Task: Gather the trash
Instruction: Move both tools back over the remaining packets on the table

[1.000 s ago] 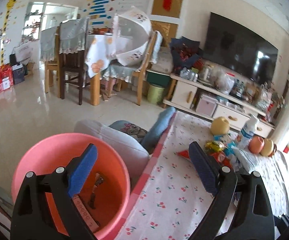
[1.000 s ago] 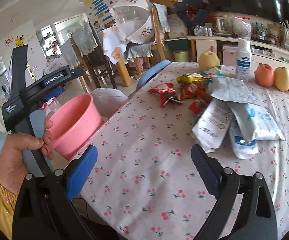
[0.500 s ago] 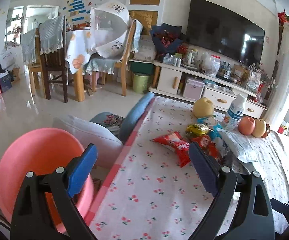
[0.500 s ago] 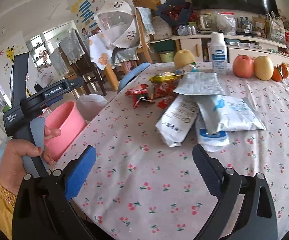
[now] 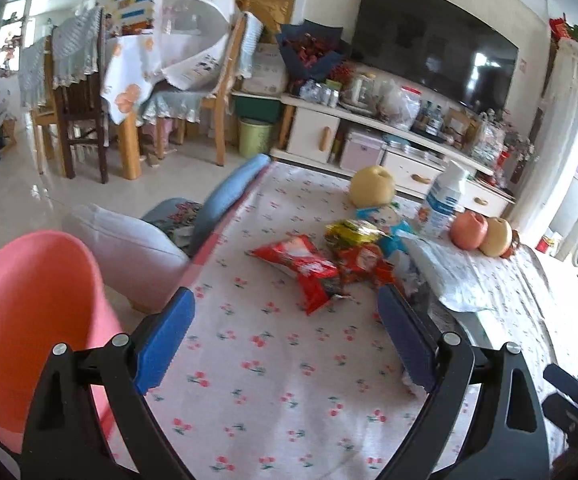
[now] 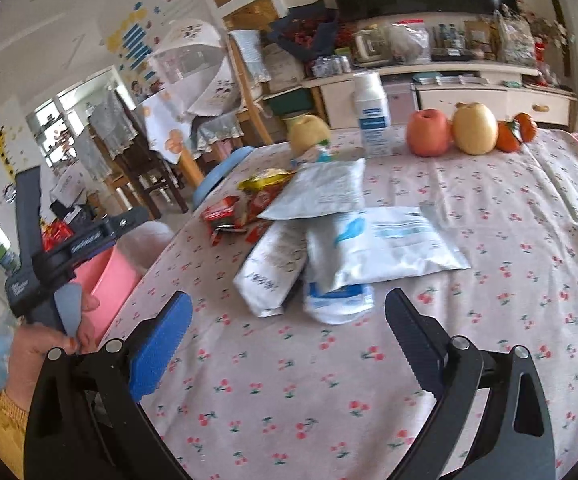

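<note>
The left claw (image 5: 285,332) stands wide with nothing between its blue pads, low in the frame above the cherry-print cloth on the surface (image 5: 273,396). Just beyond it, at the centre of the left wrist view, lies the trash: a red snack wrapper (image 5: 301,266), a second red wrapper (image 5: 359,266) touching it on the right, and a yellow wrapper (image 5: 353,230) behind them. A pink bucket (image 5: 29,320) fills the lower left, off the edge of the surface.

The right claw (image 6: 287,330) is also wide and empty, low in its frame. Directly ahead of it lie silver-white mailer bags (image 6: 385,244), overlapping in a heap at the centre. The red wrappers sit upper left of the bags. Along the far edge stand a white bottle (image 6: 371,114), an apple (image 6: 427,132) and a pear (image 6: 475,128). At the lower left a hand (image 6: 43,344) grips the other tool's handle.
</note>
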### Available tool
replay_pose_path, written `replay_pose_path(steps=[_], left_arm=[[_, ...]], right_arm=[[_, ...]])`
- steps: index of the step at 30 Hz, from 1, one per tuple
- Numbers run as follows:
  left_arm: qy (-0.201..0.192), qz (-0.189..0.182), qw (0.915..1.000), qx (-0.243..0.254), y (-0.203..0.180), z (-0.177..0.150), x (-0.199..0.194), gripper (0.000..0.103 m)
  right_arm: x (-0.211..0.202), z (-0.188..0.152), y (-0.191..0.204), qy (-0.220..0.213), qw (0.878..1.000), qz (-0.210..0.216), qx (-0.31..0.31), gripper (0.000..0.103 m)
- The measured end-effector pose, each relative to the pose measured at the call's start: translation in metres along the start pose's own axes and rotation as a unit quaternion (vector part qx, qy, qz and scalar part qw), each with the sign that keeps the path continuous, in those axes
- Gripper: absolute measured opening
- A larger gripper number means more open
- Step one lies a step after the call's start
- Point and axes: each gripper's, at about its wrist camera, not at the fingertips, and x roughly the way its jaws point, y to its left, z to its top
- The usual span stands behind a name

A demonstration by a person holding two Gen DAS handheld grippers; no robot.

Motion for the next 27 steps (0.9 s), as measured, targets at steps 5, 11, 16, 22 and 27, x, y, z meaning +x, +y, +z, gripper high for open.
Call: replay_pose_path(steps=[5, 11, 16, 22, 27], left_arm=[[0.016, -0.046, 0.9980, 0.040, -0.033, -0.006, 0.008, 0.093], [0.043, -0.067, 0.9913, 0.105, -0.077, -0.019, 0.023, 0.093], [0.060, -0.075, 0.9850, 0.143, -0.103, -0.030, 0.033, 0.093], [0.091, -0.059, 0.9768, 0.185, -0.122, -0.042, 0.049, 0.093], [0.114, -0.041, 0.9721, 0.201, -0.131, -0.048, 0.063, 0.093]], right_arm=[[-0.002, 0.010, -0.026, 0.003, 1.000, -0.013, 0.024, 0.096], [-0.003, 0.023, -0.064, 0.007, 0.998, -0.027, 0.063, 0.096], [-0.001, 0.030, -0.088, 0.019, 0.996, -0.036, 0.084, 0.096], [0.009, 0.034, -0.109, 0.041, 0.993, -0.032, 0.105, 0.096], [0.019, 0.038, -0.107, 0.053, 0.994, -0.020, 0.098, 0.096]])
